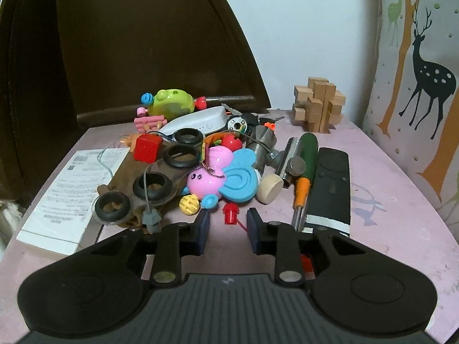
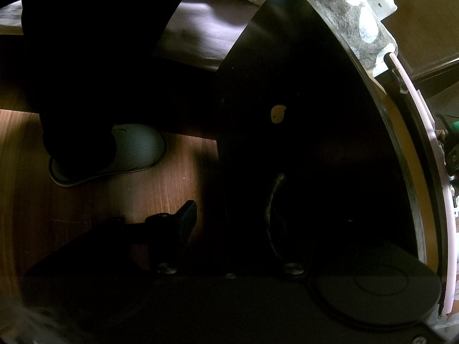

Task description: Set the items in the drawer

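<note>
In the left wrist view a pile of small items lies on the pink table (image 1: 387, 200): a pink and blue toy (image 1: 221, 177), a red block (image 1: 148, 147), black rubber rings (image 1: 152, 185), a green-handled screwdriver (image 1: 308, 154) and a black remote (image 1: 330, 183). A small red plug (image 1: 231, 213) on a red string lies just ahead, between the tips of my left gripper (image 1: 228, 223), whose pads stand apart from it. In the right wrist view my right gripper (image 2: 229, 223) hangs before a dark drawer front (image 2: 315, 114) with a curved handle (image 2: 272, 209). Only its left finger (image 2: 186, 223) shows, well off to the side.
A wooden puzzle (image 1: 318, 104) stands at the back right, a printed sheet (image 1: 71, 189) lies at the left. Dark furniture (image 1: 143, 43) rises behind the table. Below, a person's foot in a pale slipper (image 2: 134, 149) rests on the wooden floor (image 2: 143, 195).
</note>
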Available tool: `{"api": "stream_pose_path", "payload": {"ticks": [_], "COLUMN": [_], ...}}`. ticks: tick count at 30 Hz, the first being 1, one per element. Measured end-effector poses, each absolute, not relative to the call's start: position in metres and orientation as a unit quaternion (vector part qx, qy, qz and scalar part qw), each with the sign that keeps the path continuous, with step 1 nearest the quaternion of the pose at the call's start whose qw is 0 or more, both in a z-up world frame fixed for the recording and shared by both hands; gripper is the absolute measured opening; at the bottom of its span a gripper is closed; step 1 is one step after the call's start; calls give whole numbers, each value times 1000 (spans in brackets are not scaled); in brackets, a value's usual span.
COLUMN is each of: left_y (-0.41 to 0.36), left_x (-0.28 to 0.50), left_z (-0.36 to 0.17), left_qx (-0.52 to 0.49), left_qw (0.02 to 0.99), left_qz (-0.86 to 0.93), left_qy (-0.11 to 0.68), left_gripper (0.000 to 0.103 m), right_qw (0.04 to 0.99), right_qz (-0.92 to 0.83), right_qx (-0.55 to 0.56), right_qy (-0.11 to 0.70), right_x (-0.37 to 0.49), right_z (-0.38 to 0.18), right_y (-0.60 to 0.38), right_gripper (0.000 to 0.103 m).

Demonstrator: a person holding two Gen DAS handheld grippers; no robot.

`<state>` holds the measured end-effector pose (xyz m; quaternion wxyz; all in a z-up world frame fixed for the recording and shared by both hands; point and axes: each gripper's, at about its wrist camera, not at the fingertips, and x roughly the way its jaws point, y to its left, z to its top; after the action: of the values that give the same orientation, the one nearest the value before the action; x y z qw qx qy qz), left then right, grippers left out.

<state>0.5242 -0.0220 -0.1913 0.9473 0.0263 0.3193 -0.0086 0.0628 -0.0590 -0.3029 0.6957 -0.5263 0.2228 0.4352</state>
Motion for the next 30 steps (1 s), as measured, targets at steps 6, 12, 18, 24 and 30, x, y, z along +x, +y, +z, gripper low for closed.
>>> {"api": "stream_pose_path", "payload": {"ticks": [6, 12, 18, 24, 30], "left_y": [-26, -21, -5, -4, -11], "left_x": [528, 509, 474, 448, 428], "left_z": [-191, -177, -145, -98, -49], "left_qx": [26, 23, -10, -9, 4], "left_qw": [948, 947, 953, 964, 974], "left_qz": [-3, -31, -45, -55, -65], "left_qy": [317, 317, 298, 260, 217], "left_gripper": [11, 11, 11, 11, 11], "right_qw": [696, 695, 694, 694, 693], "right_qz": [435, 435, 435, 434, 433], "right_qx": [-527, -527, -528, -529, -530], "right_qy": [223, 223, 224, 224, 224], "right_x": [63, 63, 64, 63, 63], "right_z": [-303, -303, -303, -304, -304], "right_y": [-59, -59, -59, -58, -58], "right_gripper": [57, 57, 57, 57, 57]}}
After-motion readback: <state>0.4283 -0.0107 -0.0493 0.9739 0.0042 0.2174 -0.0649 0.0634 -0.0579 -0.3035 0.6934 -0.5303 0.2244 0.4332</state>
